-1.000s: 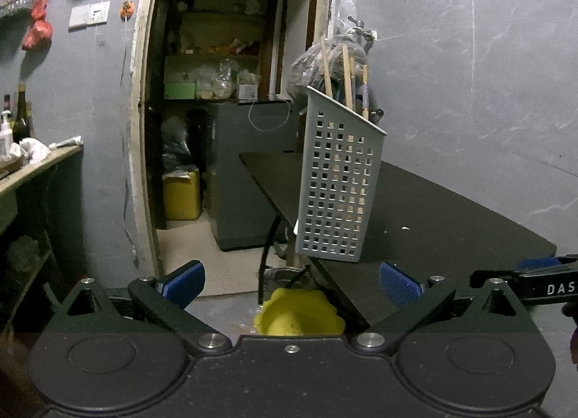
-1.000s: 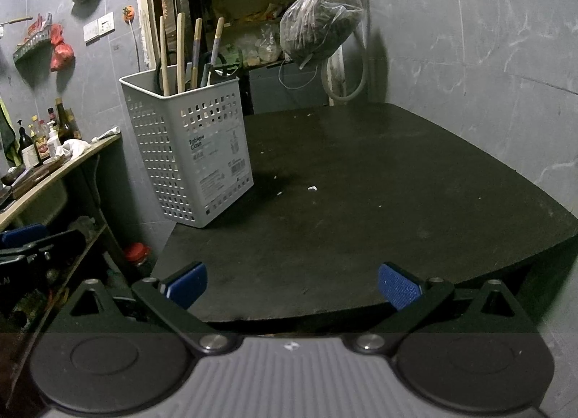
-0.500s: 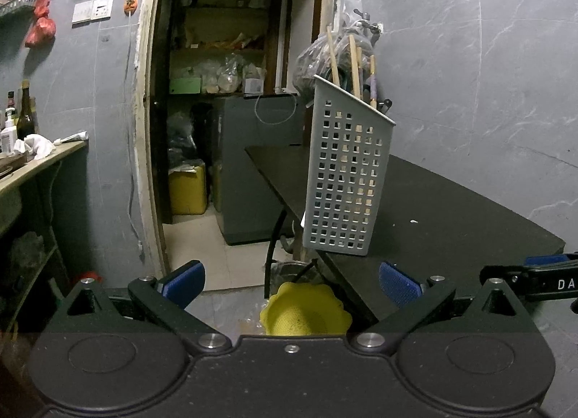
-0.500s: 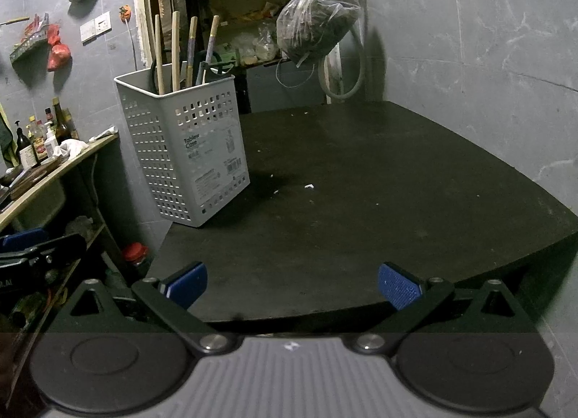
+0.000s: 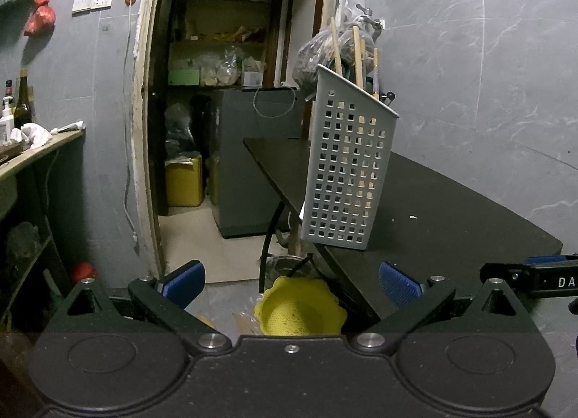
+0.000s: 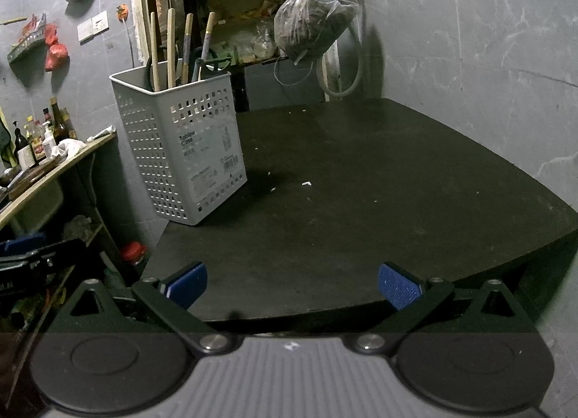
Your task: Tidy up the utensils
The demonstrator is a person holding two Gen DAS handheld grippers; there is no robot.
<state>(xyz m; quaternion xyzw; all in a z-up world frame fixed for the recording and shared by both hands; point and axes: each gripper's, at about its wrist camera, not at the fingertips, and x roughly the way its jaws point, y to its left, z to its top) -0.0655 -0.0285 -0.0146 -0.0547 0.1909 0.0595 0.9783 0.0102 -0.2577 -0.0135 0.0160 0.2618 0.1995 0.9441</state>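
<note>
A grey perforated utensil basket (image 6: 184, 143) stands upright at the near left corner of the black table (image 6: 361, 194); it also shows in the left wrist view (image 5: 346, 172). Several wooden-handled utensils (image 6: 169, 49) stand in it, handles up. My right gripper (image 6: 292, 284) is open and empty, just in front of the table's near edge. My left gripper (image 5: 292, 282) is open and empty, off the table's left side, below the basket. Part of the right gripper's finger (image 5: 531, 273) shows at the right of the left wrist view.
A plastic bag (image 6: 314, 17) hangs from a wall tap behind the table. A yellow bowl (image 5: 300, 309) lies on the floor under the table corner. A shelf with bottles (image 6: 39, 139) runs along the left wall. A doorway (image 5: 224, 93) opens onto a storeroom.
Both grippers have drifted slightly; the basket sits a little higher and farther in the left wrist view. Both stay open and empty.
</note>
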